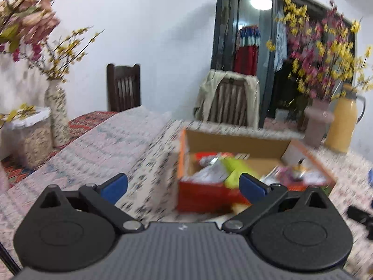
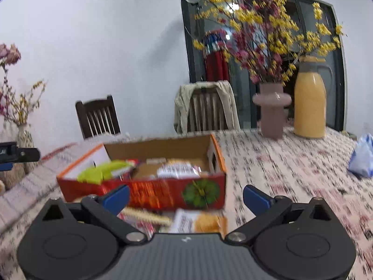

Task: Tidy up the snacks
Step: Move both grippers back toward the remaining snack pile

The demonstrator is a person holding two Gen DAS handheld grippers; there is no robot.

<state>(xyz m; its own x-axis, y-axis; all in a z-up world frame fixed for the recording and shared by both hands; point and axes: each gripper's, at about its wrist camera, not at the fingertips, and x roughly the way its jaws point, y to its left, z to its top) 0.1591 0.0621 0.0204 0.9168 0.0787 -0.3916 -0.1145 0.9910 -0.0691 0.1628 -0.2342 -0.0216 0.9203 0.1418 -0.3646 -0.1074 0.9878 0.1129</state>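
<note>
An orange cardboard box [image 1: 202, 193] [image 2: 163, 193] stands on the patterned tablecloth, holding several snack packs, among them a lime-green pack [image 1: 235, 170] [image 2: 105, 170] and a white pack [image 2: 177, 170]. Loose snack packets [image 2: 198, 221] lie on the cloth in front of the box, just under my right gripper [image 2: 186, 198], which is open and holds nothing. My left gripper [image 1: 184, 186] is open too, hovering at the box's near left corner. Both views are blurred by motion.
A pink vase of yellow and red flowers [image 2: 271, 114] and a yellow thermos [image 2: 309, 100] stand behind the box to the right. A blue-white bag [image 2: 362, 158] lies at far right. A patterned vase [image 1: 57, 112] stands at the left. Two chairs [image 2: 98, 116] line the table's far side.
</note>
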